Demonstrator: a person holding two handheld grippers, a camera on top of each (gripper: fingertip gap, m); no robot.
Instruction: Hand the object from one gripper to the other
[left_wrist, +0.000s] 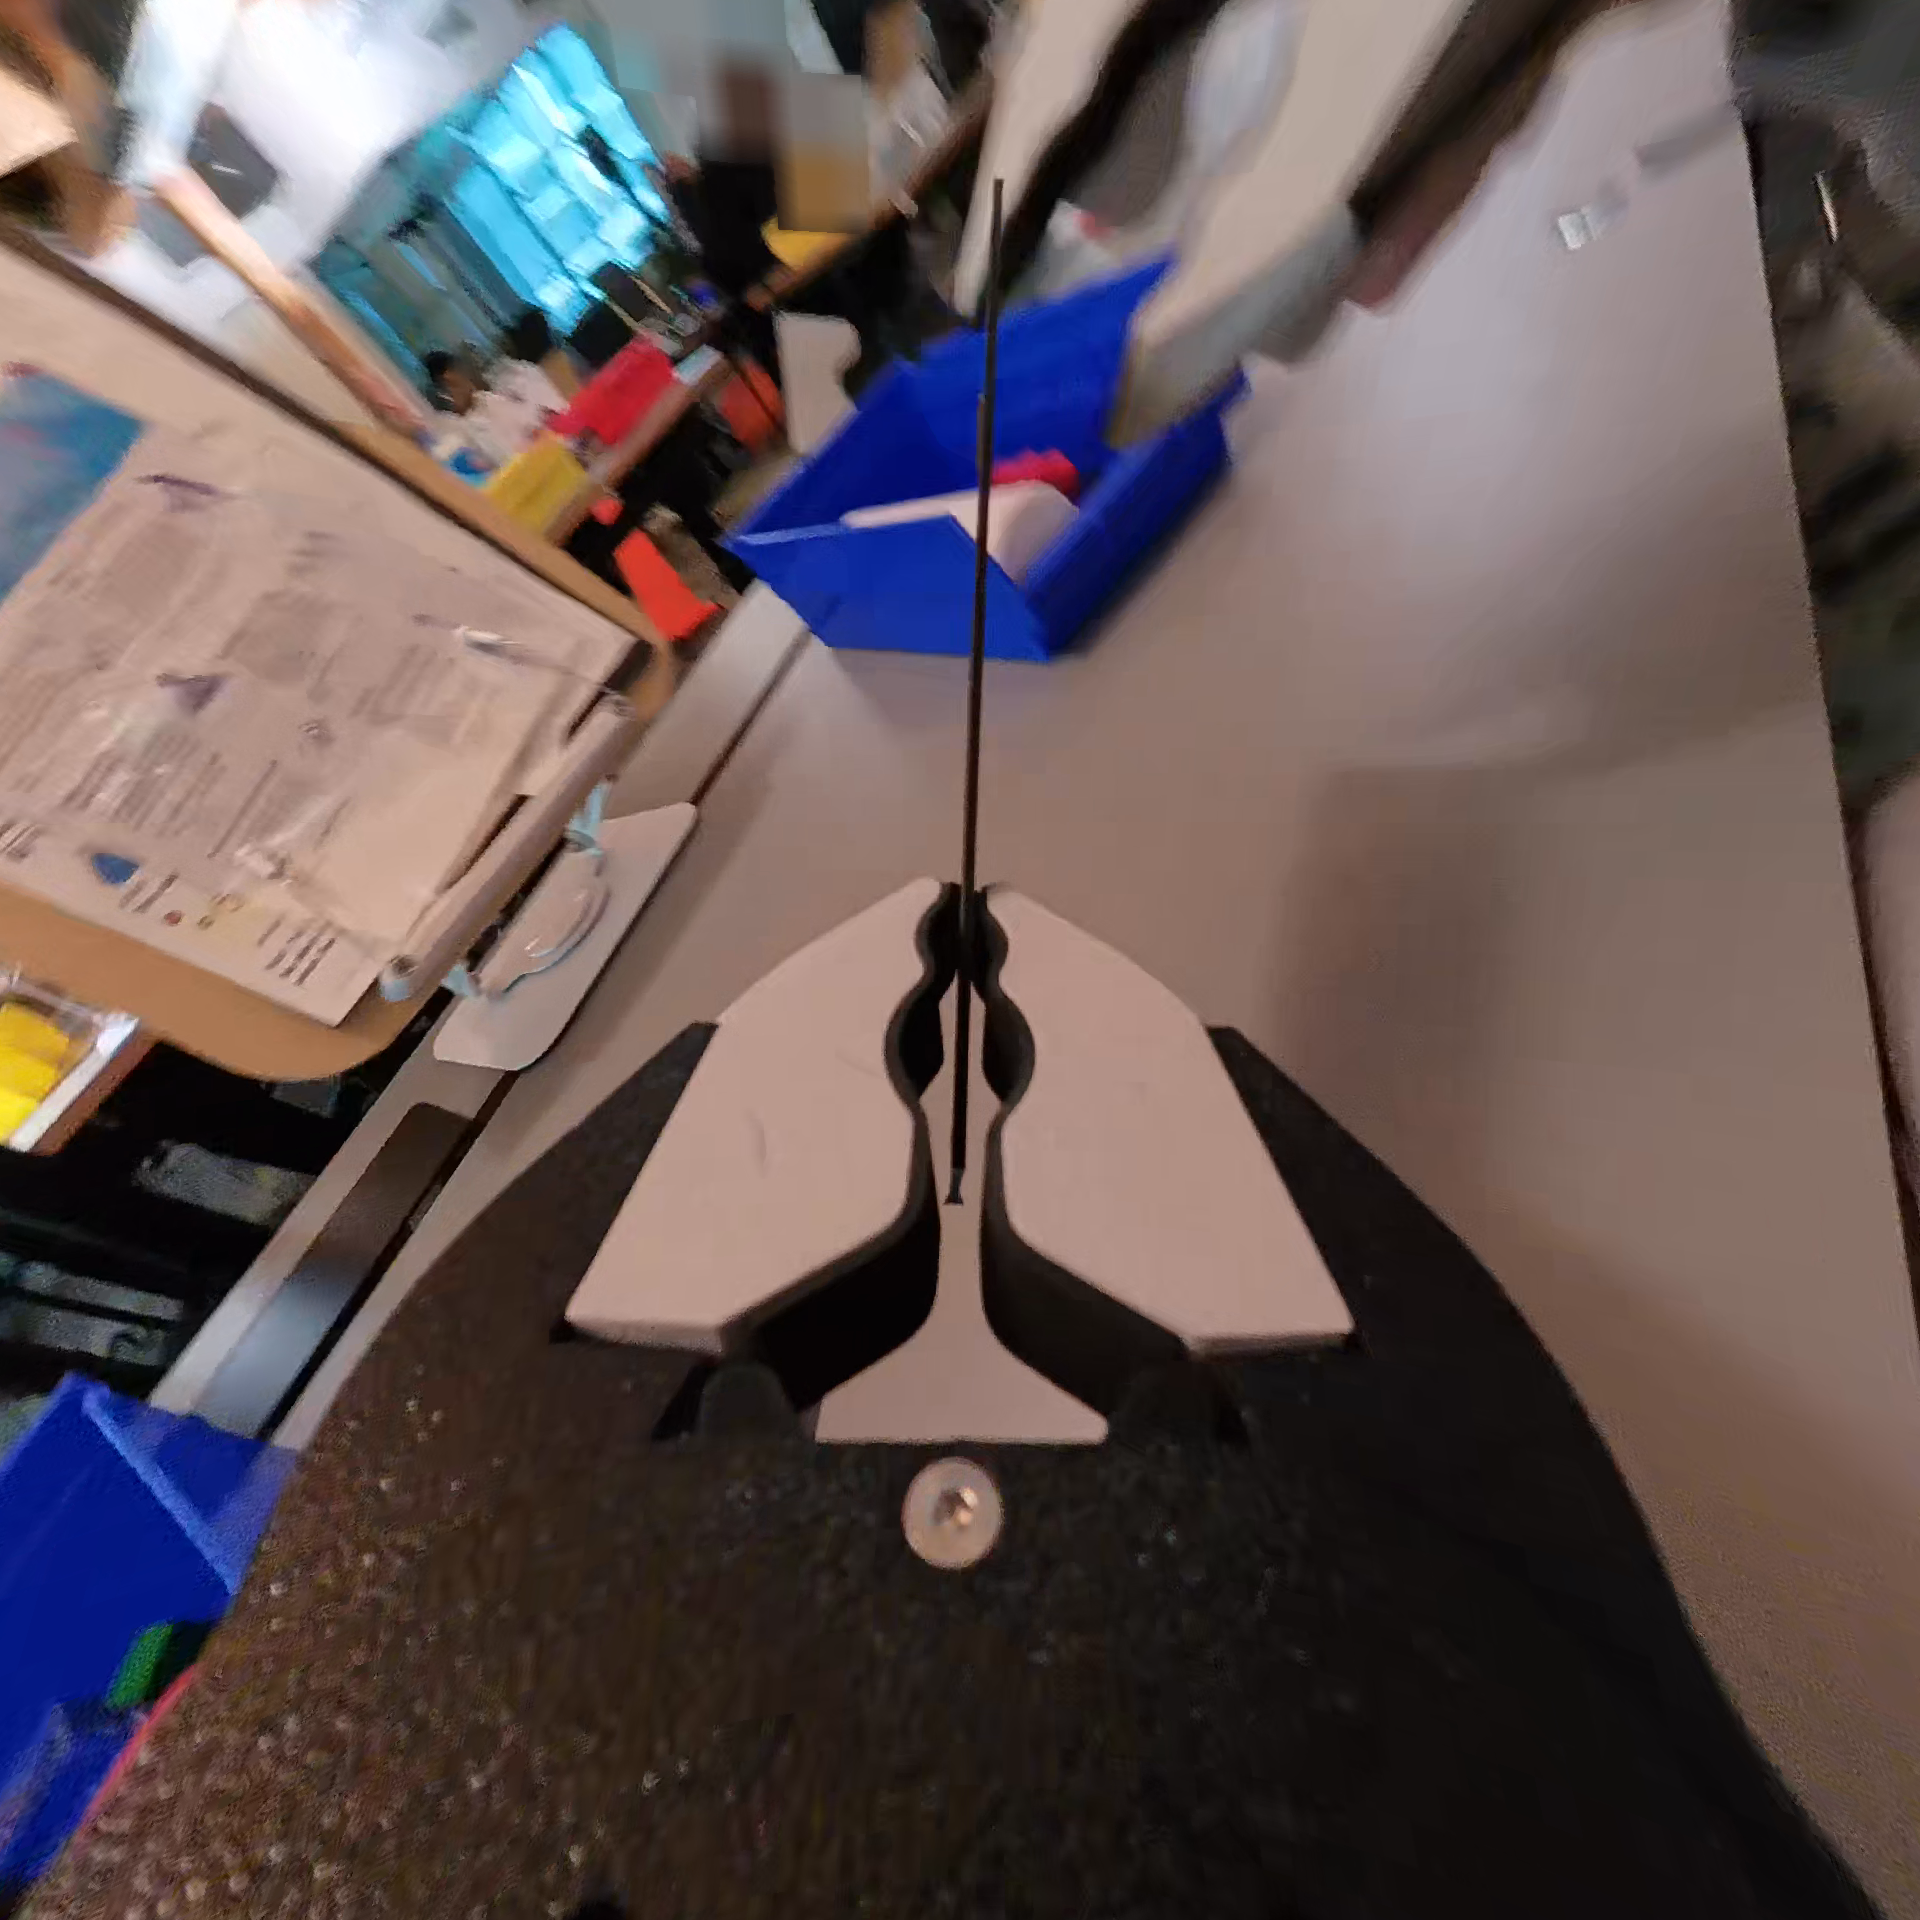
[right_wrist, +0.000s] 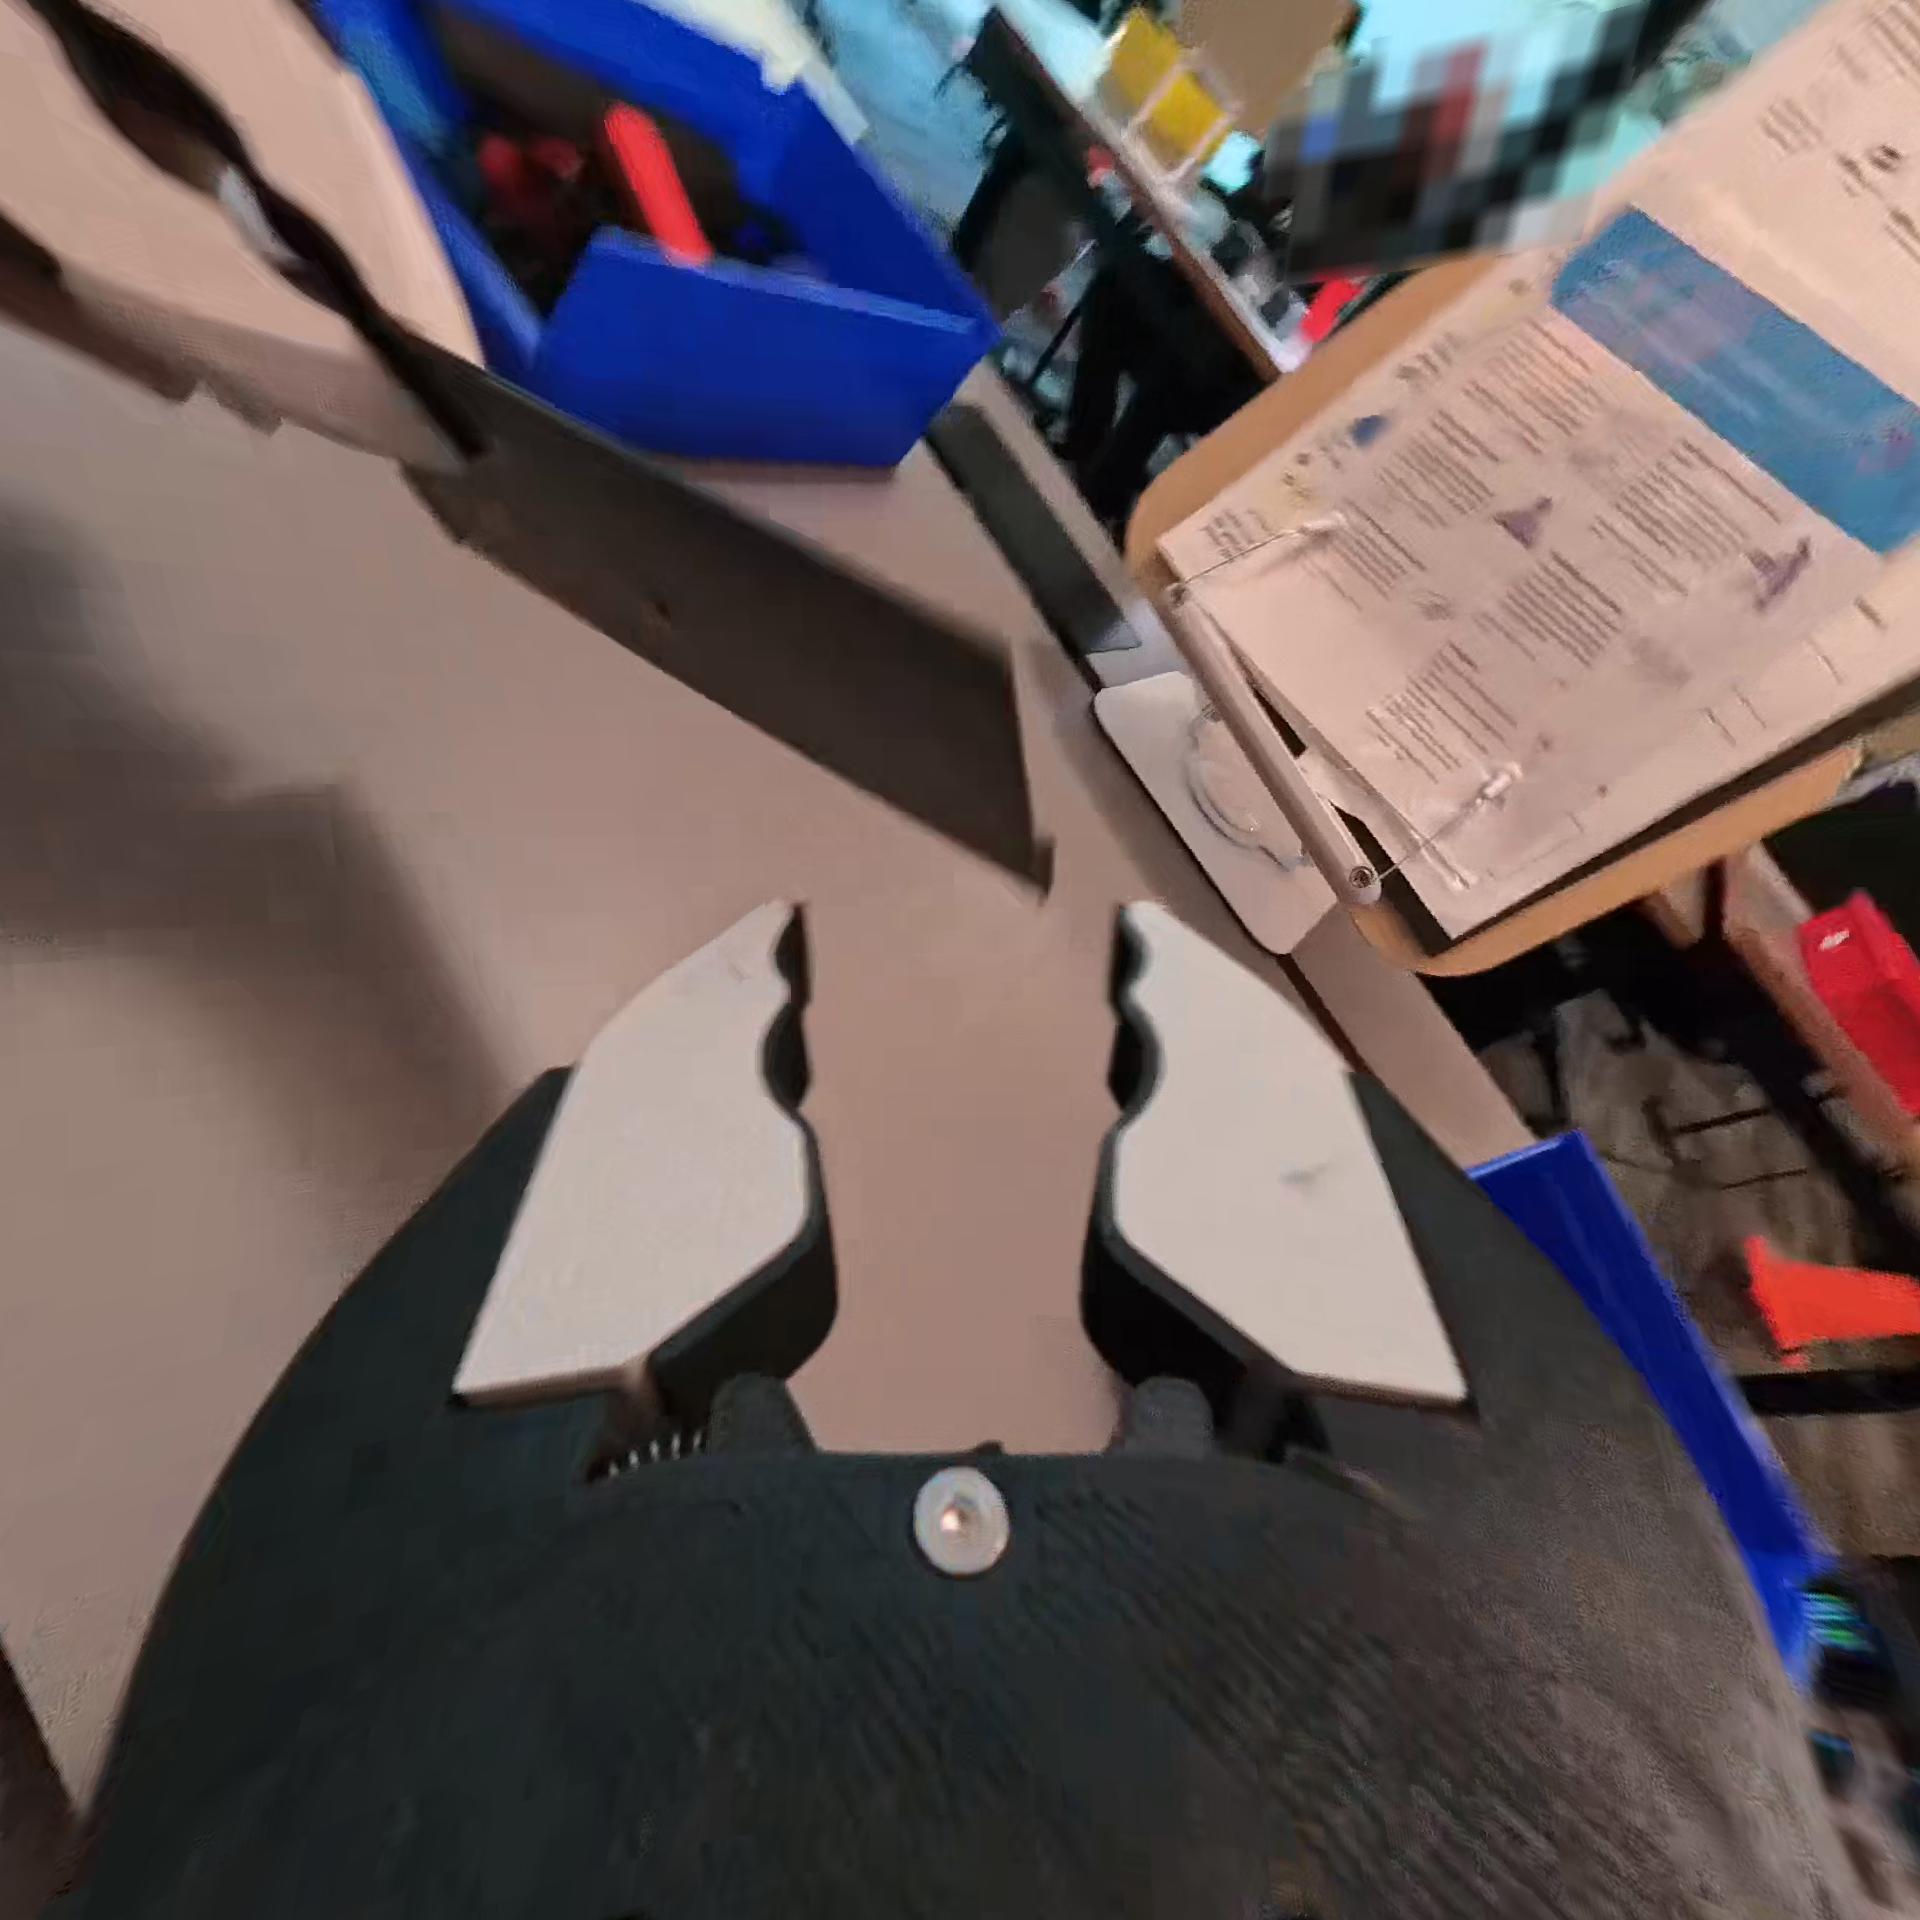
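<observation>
L gripper (left_wrist: 966, 894): fingers (left_wrist: 790, 1122) pressed together w/ a thin black rod (left_wrist: 981, 540) pinched at the tips. Rod runs straight ahead out of the jaws, long end pointing away over the table; its short near end sits in the gap between the pads, just behind the pinch. Rod clear of the table, touching nothing else that shows.

R gripper (right_wrist: 961, 914): fingers (right_wrist: 665, 1153) spread wide, nothing between them, only bare table (right_wrist: 312, 1039) under the gap. L gripper (right_wrist: 727, 644) crosses the R wrist view just beyond the R tips, slanting from far left down toward centre; heavily blurred, rod can't be made out there.

Further out: blue bin (left_wrist: 935, 561) on the table ahead of the rod in the L view, white and red stuff inside, exact items too blurry to tell. Printed sheet on a tan board (left_wrist: 260, 727) to the left, raised off the table edge on a clamp stand (left_wrist: 561, 914). Another blue bin (left_wrist: 104, 1507) at near left. In the R view a blue bin (right_wrist: 748, 353) w/ red bits sits far behind the L gripper; board w/ sheet (right_wrist: 1558, 582) to the right.
</observation>
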